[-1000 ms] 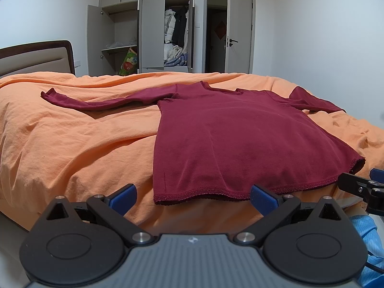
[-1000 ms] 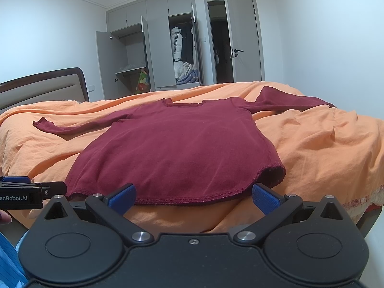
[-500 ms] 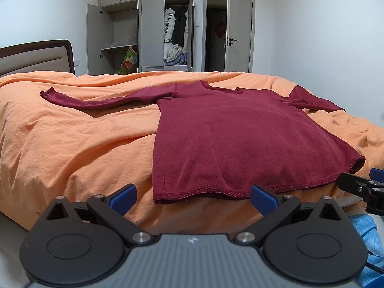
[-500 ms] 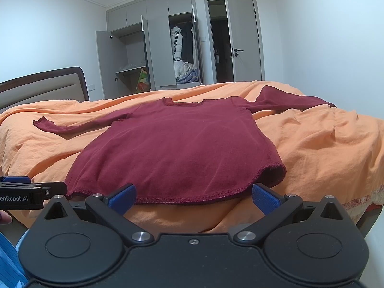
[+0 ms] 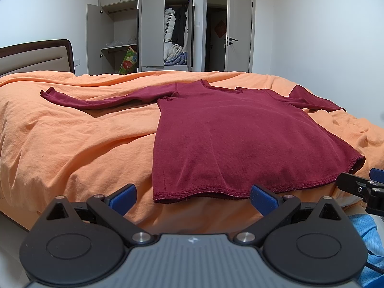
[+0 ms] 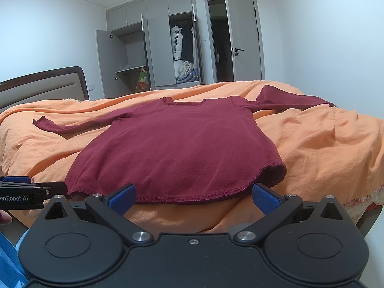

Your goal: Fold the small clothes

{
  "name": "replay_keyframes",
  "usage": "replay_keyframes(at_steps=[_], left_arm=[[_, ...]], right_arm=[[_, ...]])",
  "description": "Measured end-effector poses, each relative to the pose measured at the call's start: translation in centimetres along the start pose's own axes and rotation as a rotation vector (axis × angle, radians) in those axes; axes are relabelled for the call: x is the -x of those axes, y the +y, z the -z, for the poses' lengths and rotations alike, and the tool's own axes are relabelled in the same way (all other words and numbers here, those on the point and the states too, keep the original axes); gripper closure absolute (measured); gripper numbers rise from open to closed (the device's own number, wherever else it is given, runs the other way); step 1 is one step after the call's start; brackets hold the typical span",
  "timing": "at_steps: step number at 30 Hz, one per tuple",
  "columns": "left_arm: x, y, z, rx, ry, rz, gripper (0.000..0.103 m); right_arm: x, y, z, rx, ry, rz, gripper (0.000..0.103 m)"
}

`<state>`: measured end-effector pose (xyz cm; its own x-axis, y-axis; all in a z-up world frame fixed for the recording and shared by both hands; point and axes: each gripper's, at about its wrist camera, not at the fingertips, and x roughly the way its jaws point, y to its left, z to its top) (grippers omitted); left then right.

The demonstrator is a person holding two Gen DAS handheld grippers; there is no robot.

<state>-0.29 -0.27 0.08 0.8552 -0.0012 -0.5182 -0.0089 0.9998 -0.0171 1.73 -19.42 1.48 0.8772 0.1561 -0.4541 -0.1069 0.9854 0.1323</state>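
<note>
A dark red long-sleeved shirt (image 5: 230,141) (image 6: 177,148) lies flat on the orange bedspread (image 5: 72,139) (image 6: 324,148), both sleeves spread out sideways and its hem toward me at the bed's near edge. My left gripper (image 5: 193,195) is open, hovering just short of the hem's left part with nothing between its blue pads. My right gripper (image 6: 193,195) is open too, just in front of the hem's right part, holding nothing. Each gripper's tip shows at the edge of the other's view.
A padded headboard (image 5: 36,57) stands at the left. Behind the bed is a grey wardrobe (image 5: 153,31) with open doors and hanging clothes, and an open room door (image 5: 240,33). Blue striped fabric (image 5: 369,240) shows low beside the grippers.
Almost nothing has changed. Both grippers stay open near the hem, with only a very slight drift of the views.
</note>
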Motion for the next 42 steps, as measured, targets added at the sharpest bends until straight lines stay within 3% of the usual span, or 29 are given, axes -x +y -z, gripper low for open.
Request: replay_keyframes(at_steps=[18, 26, 42], left_arm=[[-1.3, 0.2, -0.7, 0.003, 0.045, 0.010, 0.000], [-3.2, -0.1, -4.4, -0.026, -0.016, -0.014, 0.000], [-11.7, -2.4, -12.3, -0.085, -0.010, -0.033, 0.000]], right_arm=[[-0.8, -0.5, -0.4, -0.011, 0.043, -0.024, 0.000], [-1.7, -0.5, -2.6, -0.002, 0.060, 0.002, 0.000], [-7.0, -2.7, -7.3, 0.006, 0.055, 0.061, 0.000]])
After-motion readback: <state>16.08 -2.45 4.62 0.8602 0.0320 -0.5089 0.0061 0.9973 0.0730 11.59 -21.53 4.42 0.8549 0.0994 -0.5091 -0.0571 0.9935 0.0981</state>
